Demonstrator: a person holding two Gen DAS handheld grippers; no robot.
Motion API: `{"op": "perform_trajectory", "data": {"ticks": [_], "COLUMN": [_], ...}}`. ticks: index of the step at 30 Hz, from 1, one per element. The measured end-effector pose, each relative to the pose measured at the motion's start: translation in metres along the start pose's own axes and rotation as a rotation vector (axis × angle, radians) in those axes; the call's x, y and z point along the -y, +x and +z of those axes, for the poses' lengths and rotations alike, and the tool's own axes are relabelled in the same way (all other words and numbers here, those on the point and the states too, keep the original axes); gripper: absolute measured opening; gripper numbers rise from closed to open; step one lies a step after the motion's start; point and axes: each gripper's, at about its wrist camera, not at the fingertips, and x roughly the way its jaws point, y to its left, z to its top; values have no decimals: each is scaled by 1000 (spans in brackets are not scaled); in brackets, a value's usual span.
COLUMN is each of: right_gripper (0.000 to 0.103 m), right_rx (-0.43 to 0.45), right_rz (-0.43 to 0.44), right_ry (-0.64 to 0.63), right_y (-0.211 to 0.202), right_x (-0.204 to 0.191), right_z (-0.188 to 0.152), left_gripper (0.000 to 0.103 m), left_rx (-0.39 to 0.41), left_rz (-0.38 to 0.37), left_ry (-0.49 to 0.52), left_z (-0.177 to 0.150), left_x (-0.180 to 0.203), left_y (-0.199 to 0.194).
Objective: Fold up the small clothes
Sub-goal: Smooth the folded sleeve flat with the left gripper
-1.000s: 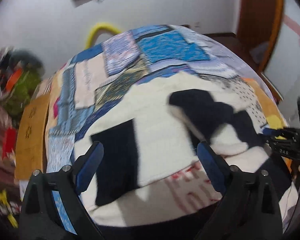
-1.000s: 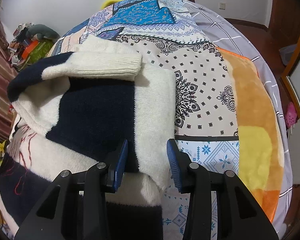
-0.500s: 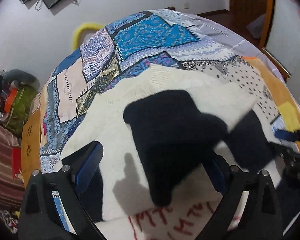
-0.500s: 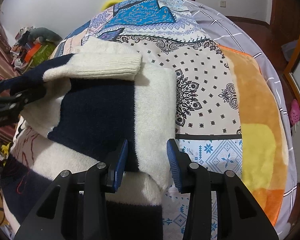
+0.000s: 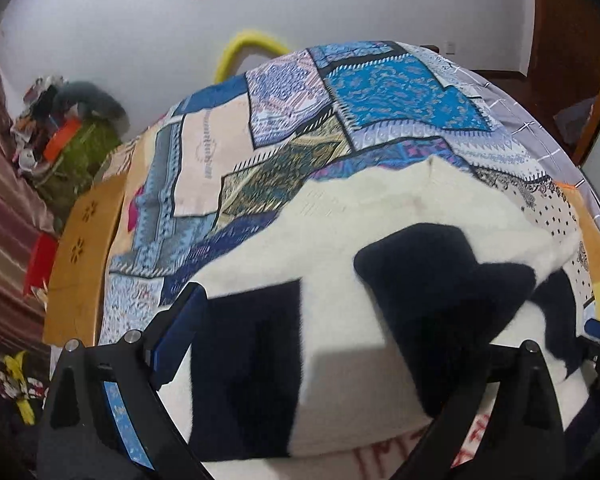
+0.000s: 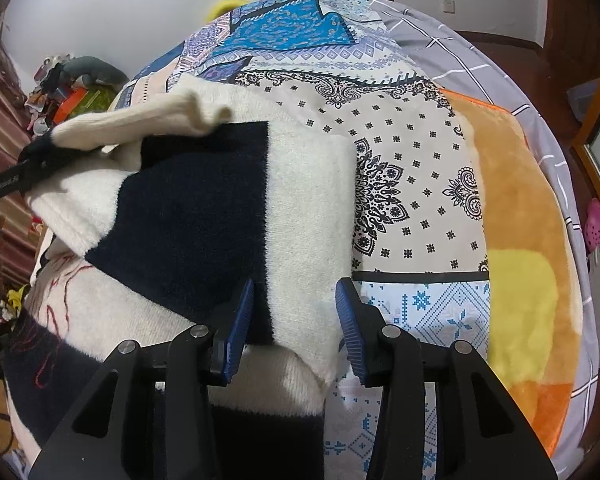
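Observation:
A cream and navy knit sweater (image 5: 340,340) with red stitching lies on the bed. In the left wrist view my left gripper (image 5: 300,300) stands wide open above it. The navy end of a sleeve (image 5: 440,300) is draped over its right finger and hides that fingertip. In the right wrist view the same sleeve (image 6: 140,124) rises from the left gripper (image 6: 24,168) and crosses the sweater (image 6: 204,216). My right gripper (image 6: 296,308) sits on the sweater's folded right edge. The fabric fills the gap between its pads, and the jaws are opening slightly.
A patchwork bedspread (image 6: 420,200) covers the bed, with an orange and yellow fleece blanket (image 6: 520,240) to the right. A wooden board (image 5: 84,264) edges the bed on the left. Beyond it lies a pile of clutter (image 5: 60,132). A yellow hoop (image 5: 252,44) stands by the far wall.
My left gripper has swung in over the sweater, carrying the sleeve across the body. In the right wrist view it has come in from the left and the cream sleeve is lifted. The right gripper stayed put.

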Motion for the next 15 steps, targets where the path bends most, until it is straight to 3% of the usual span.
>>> {"op": "perform_trajectory", "data": {"ticks": [8,15], "right_gripper": [42,42], "right_rx": [-4,-5], "right_rz": [-6,-18], "right_ry": [-3,-7], "right_y": [1,2], "right_x": [1,-1], "right_z": [1,1], "left_gripper": [97,82], "left_rx": [15,24], "left_rz": [-27,-43], "left_ry": [-49,-96], "left_z": [-23,-34], "left_x": [-25,-47], "left_y": [-11,-20]}}
